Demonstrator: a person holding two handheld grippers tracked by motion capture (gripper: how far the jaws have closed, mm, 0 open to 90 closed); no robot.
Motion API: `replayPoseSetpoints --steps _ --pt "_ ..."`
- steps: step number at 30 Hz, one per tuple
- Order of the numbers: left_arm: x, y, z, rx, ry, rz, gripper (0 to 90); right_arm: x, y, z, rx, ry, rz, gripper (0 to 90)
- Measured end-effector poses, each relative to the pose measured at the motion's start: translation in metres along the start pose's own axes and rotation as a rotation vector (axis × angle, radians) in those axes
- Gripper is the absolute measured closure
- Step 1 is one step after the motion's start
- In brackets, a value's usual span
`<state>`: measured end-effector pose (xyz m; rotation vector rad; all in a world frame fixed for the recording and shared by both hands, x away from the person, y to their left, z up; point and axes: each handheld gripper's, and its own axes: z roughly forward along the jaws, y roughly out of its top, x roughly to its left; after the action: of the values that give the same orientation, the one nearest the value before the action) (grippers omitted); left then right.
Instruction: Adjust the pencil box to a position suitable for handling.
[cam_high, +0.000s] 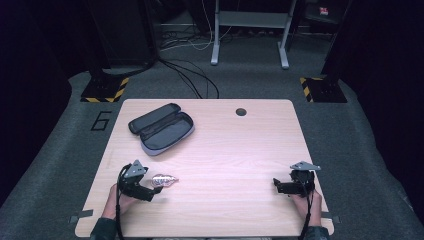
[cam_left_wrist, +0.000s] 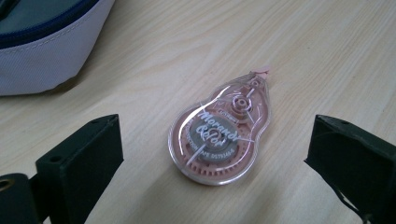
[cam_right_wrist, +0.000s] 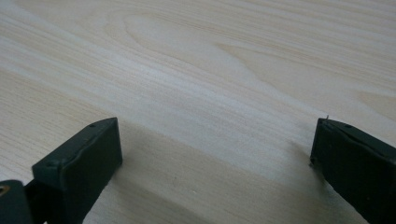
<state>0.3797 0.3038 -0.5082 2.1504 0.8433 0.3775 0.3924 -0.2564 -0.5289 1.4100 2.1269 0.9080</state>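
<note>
A pink, clear-shelled correction tape dispenser lies flat on the wooden table, squarely between the two black jaws of the left gripper. Those jaws stand wide apart, one on each side of the dispenser, neither touching it. Its narrow tip points away from the jaws, its round body nearest them. In the high view the dispenser sits just ahead of the left gripper, near the table's front left. Beyond the left jaw, further off, lies an open grey pencil case, its lid folded back. Well apart, at the front right, the right gripper rests low over bare wood with its jaws spread wide and nothing between them.
</note>
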Motion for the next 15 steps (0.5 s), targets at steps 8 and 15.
replayPoseSetpoints --steps 8,15 --pt "0.001 0.008 0.011 0.011 -0.043 0.044 11.7 -0.001 0.0 0.0 -0.003 0.001 -0.009 1.9" --pt "0.002 0.01 0.02 0.043 -0.054 0.065 15.4 -0.001 0.0 0.0 -0.004 0.001 -0.009 2.0"
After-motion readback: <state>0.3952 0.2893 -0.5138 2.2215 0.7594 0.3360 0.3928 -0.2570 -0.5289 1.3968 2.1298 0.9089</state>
